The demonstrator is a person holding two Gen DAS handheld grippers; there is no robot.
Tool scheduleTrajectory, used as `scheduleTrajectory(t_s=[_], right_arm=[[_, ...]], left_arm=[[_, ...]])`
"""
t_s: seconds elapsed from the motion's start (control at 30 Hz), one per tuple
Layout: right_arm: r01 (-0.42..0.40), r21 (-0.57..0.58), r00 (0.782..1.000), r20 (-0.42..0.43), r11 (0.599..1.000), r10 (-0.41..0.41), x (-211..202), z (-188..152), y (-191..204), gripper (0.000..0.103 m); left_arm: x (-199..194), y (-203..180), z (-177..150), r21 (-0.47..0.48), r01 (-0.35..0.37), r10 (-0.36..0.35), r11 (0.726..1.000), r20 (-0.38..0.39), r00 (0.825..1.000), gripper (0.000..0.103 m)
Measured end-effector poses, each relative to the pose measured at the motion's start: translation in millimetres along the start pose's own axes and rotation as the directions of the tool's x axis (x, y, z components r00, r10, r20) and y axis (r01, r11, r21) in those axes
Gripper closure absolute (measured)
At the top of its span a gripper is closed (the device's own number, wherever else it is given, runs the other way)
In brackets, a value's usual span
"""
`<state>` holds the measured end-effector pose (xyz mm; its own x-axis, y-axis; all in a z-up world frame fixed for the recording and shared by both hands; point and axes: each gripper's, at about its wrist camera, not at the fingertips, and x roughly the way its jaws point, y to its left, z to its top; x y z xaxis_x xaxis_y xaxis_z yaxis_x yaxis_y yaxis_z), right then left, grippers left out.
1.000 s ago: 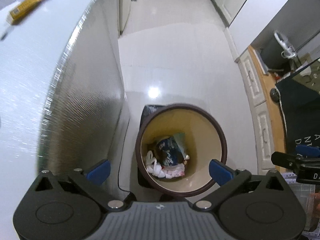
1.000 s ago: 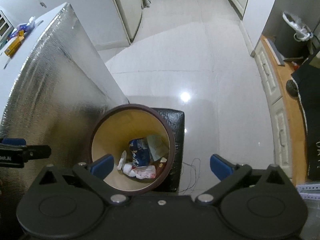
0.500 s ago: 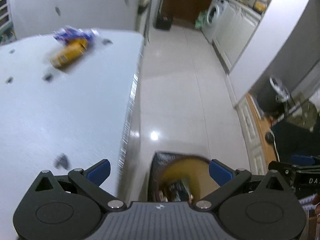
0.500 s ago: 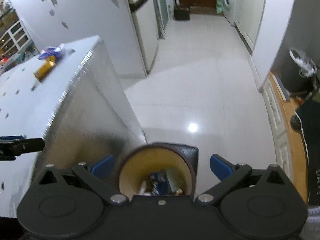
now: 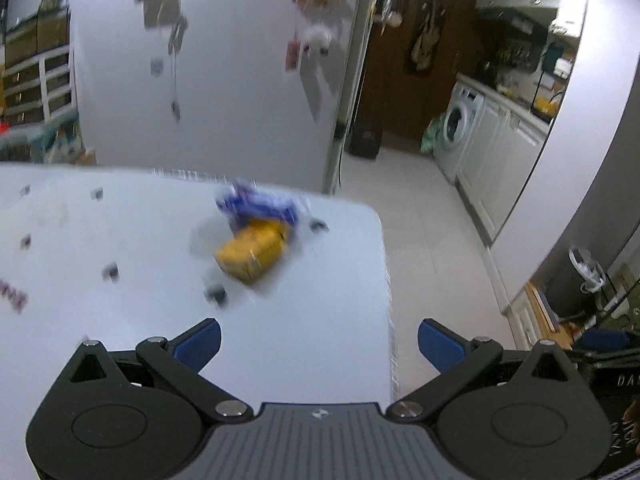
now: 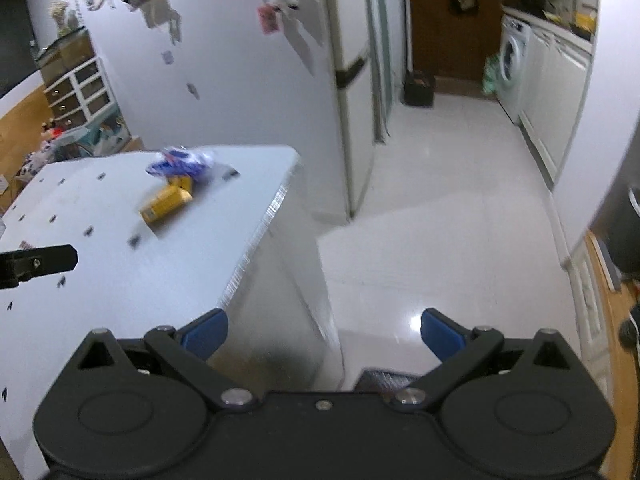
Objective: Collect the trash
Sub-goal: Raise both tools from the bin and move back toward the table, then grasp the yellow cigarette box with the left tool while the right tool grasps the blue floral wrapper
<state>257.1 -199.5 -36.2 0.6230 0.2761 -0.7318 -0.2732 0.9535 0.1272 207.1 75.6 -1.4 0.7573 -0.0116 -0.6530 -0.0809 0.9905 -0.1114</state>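
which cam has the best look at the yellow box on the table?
Left wrist: the yellow box sits nearly centred ahead of the open left gripper, large though motion-blurred. Right wrist shows the box smaller, off to the left, but somewhat sharper.

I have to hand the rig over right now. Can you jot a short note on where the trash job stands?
Left gripper: jaws open, empty, above the white table.
Right gripper: jaws open, empty, past the table's edge, over the floor.
On the table: a yellow box with a blue wrapper touching it behind.
Done: neither is picked up.
Left: grab both and bin them; the bin is not in view now.
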Motion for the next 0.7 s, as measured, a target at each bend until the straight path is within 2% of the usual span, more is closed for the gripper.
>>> scheduleTrajectory(t_s=[0.07, 0.13, 0.4, 0.57, 0.7], right_arm=[[-0.012, -0.020, 1.000, 0.023, 1.000, 0.012, 9.3, 11.7, 14.7, 0.000], [-0.023, -0.044, 0.999, 0.043, 0.999, 0.024, 20.0, 25.6, 29.7, 0.000], [-0.046, -0.131, 0.987, 0.148, 0.990, 0.066, 65.7, 75.6, 78.2, 0.000], [-0.058, -0.230, 0.987, 0.134, 0.971, 0.091, 102.4, 109.4, 107.1, 0.000], [-0.089, -0.297, 0.989, 0.083, 0.951, 0.119, 130.5, 131.9, 126.4, 0.000]], left_arm=[[4.2, 14.5, 5.8, 0.037, -0.016, 0.015, 0.999, 0.036, 0.999, 0.000], [11.4, 25.9, 11.0, 0.056, -0.015, 0.013, 0.998, 0.042, 0.999, 0.000], [59.9, 61.2, 24.9, 0.159, 0.039, -0.049, 0.987, 0.064, 0.997, 0.000], [101.5, 73.9, 30.3, 0.210, 0.100, -0.109, 0.973, 0.032, 0.994, 0.000], [133.9, 85.9, 38.7, 0.200, 0.156, -0.161, 0.967, 0.013, 0.987, 0.000]])
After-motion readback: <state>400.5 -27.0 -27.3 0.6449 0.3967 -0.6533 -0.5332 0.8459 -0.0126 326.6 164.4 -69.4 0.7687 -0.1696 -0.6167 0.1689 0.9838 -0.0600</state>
